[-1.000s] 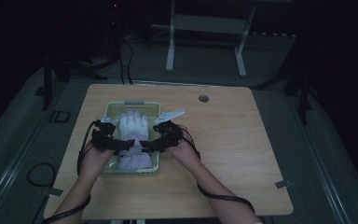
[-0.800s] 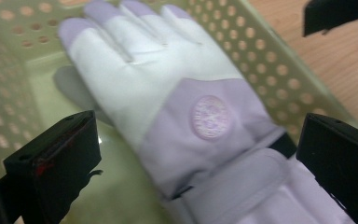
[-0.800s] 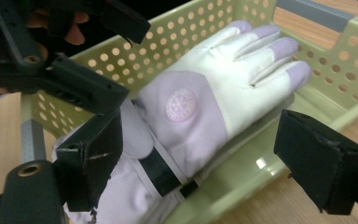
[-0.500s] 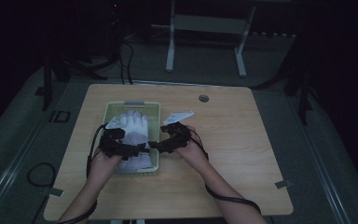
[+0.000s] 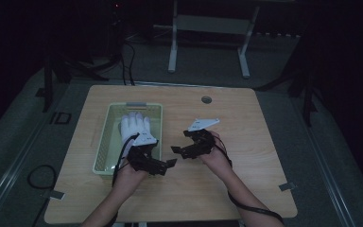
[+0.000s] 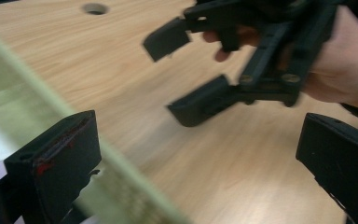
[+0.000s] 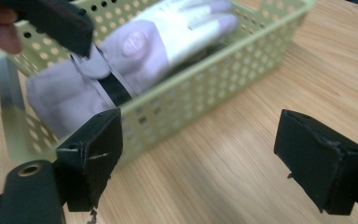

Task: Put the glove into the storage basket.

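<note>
High view: green basket (image 5: 103, 142) near the desk's (image 5: 246, 179) left edge holds a white glove (image 5: 135, 126); left claw (image 5: 166, 164) and right claw (image 5: 179, 150) gape wide, empty.

On the desk (image 5: 246, 123) the basket (image 5: 102, 142) sits toward my left, and the glove (image 5: 135, 126) lies in it, reaching toward its far end. My left gripper (image 5: 170, 163) hangs over the basket's near right corner, its fingers (image 6: 56, 158) astride the rim. My right gripper (image 5: 177, 150) is just right of the basket, above bare desk, facing the left one. A hole (image 5: 206, 100) lies near the desk's far edge.
</note>
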A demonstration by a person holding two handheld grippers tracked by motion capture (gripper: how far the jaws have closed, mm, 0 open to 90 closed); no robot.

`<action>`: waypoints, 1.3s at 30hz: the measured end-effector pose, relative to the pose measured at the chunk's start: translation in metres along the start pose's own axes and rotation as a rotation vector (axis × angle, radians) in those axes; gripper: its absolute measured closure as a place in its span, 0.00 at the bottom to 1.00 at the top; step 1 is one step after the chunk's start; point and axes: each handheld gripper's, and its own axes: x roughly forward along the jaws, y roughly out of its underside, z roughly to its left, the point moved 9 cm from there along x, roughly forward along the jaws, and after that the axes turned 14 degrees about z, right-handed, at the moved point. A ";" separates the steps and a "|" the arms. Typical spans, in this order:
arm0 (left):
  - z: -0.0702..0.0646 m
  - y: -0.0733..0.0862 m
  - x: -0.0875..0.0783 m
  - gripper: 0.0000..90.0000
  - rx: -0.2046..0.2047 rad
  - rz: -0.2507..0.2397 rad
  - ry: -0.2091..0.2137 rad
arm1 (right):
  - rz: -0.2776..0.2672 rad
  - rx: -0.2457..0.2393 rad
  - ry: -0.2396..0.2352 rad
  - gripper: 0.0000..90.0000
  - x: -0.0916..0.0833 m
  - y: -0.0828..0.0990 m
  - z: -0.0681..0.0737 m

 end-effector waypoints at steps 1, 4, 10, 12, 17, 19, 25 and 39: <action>0.000 0.000 0.000 0.00 0.000 0.000 0.000 | 0.000 0.000 0.000 0.17 0.000 0.000 0.000; -0.026 -0.004 0.013 0.00 0.045 -0.003 0.093 | 0.002 0.017 0.012 0.17 -0.008 0.017 -0.006; -0.050 -0.001 0.034 0.00 0.120 0.030 0.108 | 0.005 0.028 0.034 0.17 -0.019 0.039 -0.014; -0.055 0.000 0.040 0.00 0.129 0.041 0.116 | -0.006 0.035 0.047 0.18 -0.023 0.046 -0.017; -0.064 0.006 0.052 0.00 0.157 0.066 0.135 | 0.002 0.052 0.054 0.18 -0.025 0.062 -0.024; -0.067 0.009 0.057 0.00 0.163 0.074 0.146 | 0.005 0.051 0.058 0.17 -0.025 0.069 -0.026; -0.073 0.014 0.071 0.00 0.167 0.091 0.158 | 0.020 0.058 0.070 0.17 -0.027 0.095 -0.033; -0.088 0.031 0.101 0.00 0.220 0.129 0.175 | 0.037 0.059 0.096 0.16 -0.029 0.135 -0.041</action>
